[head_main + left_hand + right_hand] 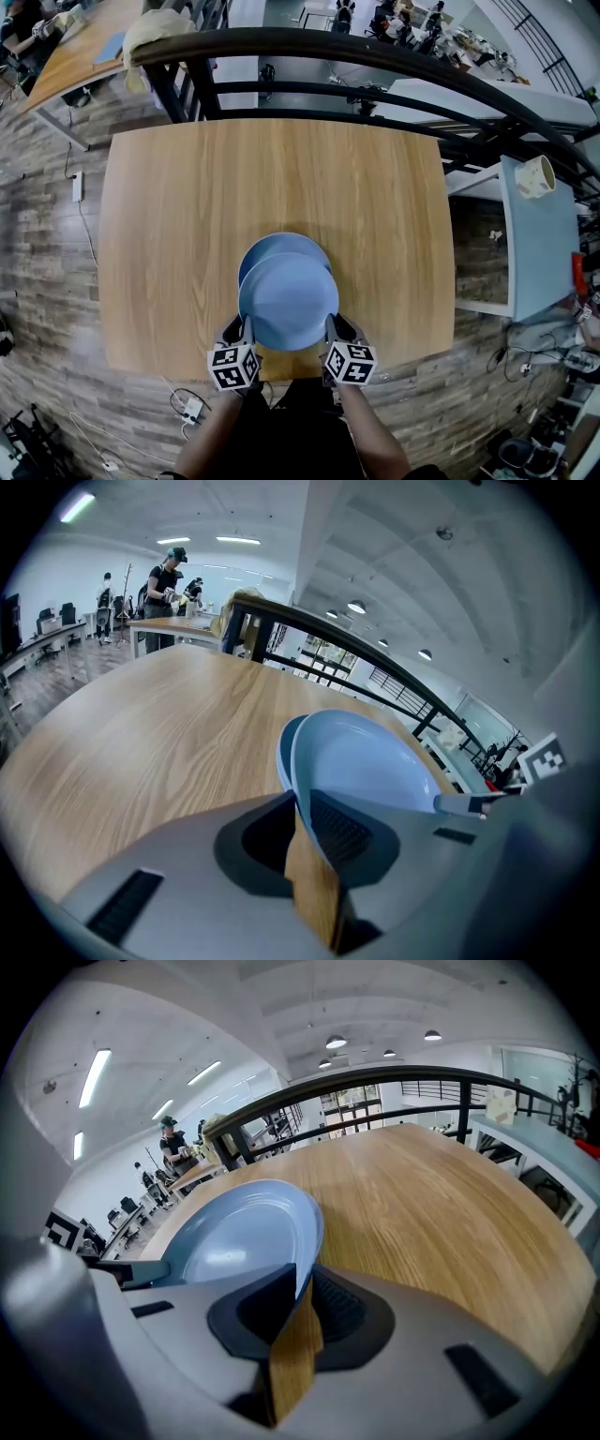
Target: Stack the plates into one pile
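- The left gripper (pixel 302 816) is closed down to a narrow gap and pinches the left rim of the top plate (pixel 288 302). The right gripper (pixel 298 1302) pinches the right rim the same way.
- We judge that gripping opposite rims holds the plate level and lets us centre it for stacking.
- The top plate hangs over the lower plate (pixel 274 244), offset toward us. We cannot tell whether they touch.
- The lower plate lies on the table (pixel 187 206), toward its near edge.
- We see nothing else on the table to block setting it down.
- A railing (pixel 375 56) runs behind, a cup (pixel 534 176) sits on a side table (pixel 539 244) to the right, and cables (pixel 187 405) lie on the floor, all well apart.
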`<state>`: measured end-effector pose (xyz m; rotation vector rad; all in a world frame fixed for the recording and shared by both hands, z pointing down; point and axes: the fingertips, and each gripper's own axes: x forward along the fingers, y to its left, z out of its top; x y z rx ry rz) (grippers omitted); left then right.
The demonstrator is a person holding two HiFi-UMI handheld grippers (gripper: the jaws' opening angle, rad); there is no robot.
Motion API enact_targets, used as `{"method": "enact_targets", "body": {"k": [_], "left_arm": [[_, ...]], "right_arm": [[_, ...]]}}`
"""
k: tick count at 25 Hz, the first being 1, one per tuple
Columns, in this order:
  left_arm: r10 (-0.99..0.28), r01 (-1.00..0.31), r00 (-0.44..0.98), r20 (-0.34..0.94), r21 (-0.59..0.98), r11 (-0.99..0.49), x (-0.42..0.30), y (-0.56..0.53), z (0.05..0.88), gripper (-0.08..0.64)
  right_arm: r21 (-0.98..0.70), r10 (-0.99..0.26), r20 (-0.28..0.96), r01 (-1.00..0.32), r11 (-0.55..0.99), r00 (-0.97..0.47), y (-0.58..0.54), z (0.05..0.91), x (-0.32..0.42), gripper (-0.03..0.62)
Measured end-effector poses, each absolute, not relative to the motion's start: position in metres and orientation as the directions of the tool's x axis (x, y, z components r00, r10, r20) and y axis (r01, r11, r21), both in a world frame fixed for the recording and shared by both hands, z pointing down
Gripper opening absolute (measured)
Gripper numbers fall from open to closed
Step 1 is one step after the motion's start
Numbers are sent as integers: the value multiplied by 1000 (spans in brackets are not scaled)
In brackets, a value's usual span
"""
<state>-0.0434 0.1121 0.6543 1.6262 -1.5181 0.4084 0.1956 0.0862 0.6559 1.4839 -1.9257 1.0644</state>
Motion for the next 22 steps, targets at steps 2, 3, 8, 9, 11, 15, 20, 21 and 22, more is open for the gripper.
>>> {"method": "enact_targets", "body": {"k": [2, 3, 8, 9, 11, 15, 20, 21, 22], "left_arm": [[-648, -930, 209, 732, 353, 99, -43, 112, 655, 63], [-646, -931, 209, 734, 352, 99, -43, 112, 656, 64], [-631, -934, 208, 748, 344, 99, -44, 110, 660, 67], [-628, -934, 208, 750, 343, 100, -44, 110, 661, 67], [-625, -934, 209, 752, 343, 100, -43, 108, 662, 67], [-622, -935, 210, 755, 341, 98, -43, 104, 663, 71], [-614, -938, 204, 762, 332, 102, -43, 100, 666, 75], [-615, -937, 203, 762, 333, 103, -44, 99, 667, 75], [-616, -937, 202, 762, 333, 104, -44, 98, 667, 77]], "right_arm": [[-285, -572, 766, -952, 109, -295, 86, 658, 196, 67], [-285, -570, 767, -952, 109, -295, 85, 659, 196, 67], [-283, -557, 777, -953, 107, -294, 82, 665, 194, 67], [-282, -554, 779, -953, 106, -292, 82, 666, 194, 69], [-281, -552, 781, -954, 105, -291, 80, 667, 195, 69], [-286, -551, 781, -953, 104, -295, 76, 667, 195, 69], [-274, -541, 788, -954, 119, -294, 72, 671, 194, 75], [-271, -541, 788, -955, 123, -294, 71, 671, 194, 78], [-269, -542, 787, -955, 127, -294, 69, 671, 193, 78]]}}
